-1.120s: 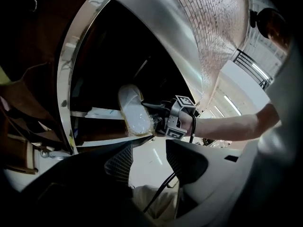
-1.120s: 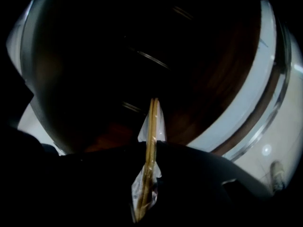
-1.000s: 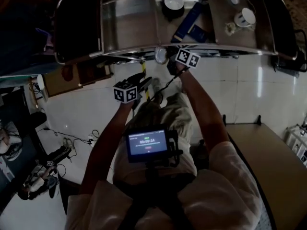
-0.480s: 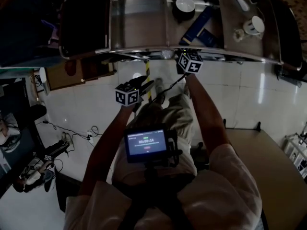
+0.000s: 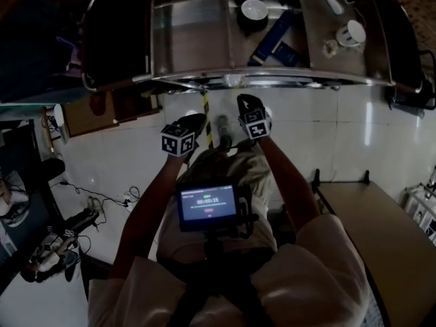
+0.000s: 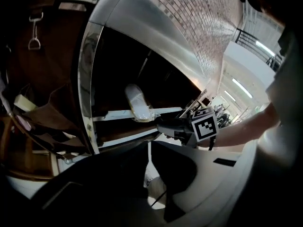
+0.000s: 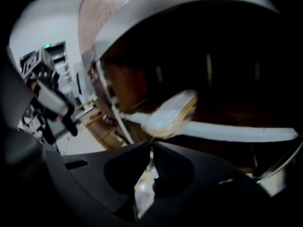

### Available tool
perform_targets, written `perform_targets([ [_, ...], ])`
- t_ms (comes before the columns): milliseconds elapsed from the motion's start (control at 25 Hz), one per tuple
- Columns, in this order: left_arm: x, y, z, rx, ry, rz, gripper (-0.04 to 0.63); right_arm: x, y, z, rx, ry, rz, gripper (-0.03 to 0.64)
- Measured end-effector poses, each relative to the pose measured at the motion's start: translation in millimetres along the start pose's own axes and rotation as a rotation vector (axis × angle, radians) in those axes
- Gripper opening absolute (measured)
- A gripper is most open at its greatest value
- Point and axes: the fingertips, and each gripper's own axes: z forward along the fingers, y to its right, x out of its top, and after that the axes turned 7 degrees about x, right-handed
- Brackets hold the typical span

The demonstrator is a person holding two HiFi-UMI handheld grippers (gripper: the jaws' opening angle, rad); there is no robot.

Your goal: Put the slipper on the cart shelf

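My left gripper [image 6: 147,148], right gripper [image 7: 151,149] both closed, empty. Slipper [image 7: 170,113] perched on shelf rail [image 7: 236,132] just ahead; any nudge probably tips it off.

Glossy white tiled floor [image 5: 354,135], brick wall [image 6: 213,18], possibly wooden table [image 5: 368,216]

The cart [image 5: 327,80] is running off the head view's top edge, and its upper shelf is covering nearly all of the slipper [image 7: 170,113] lying below it. In the right gripper view, the slipper is smearing into blur against the cart's rail, its detail lost. Deeper inside the cart, the shelf is sinking into darkness.
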Motion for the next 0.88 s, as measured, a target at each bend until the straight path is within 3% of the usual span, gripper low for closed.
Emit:
perform_targets([
  [40,0,-3,-1,0.029,-0.005,0.022,0.000,-7,-10,10,0.021,-0.052,-0.012,0.026],
  [120,0,-4,-3,0.058,-0.019,0.048,0.000,-12,-17,26,0.029,-0.108,-0.015,0.026],
  [400,4,1,-24,0.071,-0.005,0.060,0.000,10,-6,58,-0.008,-0.164,-0.039,0.026],
  [680,6,7,-54,0.049,0.023,0.046,0.000,33,29,61,-0.104,-0.148,0.050,0.026],
  [880,12,4,-70,0.057,0.072,0.034,0.000,43,38,51,-0.073,-0.112,0.094,0.045],
])
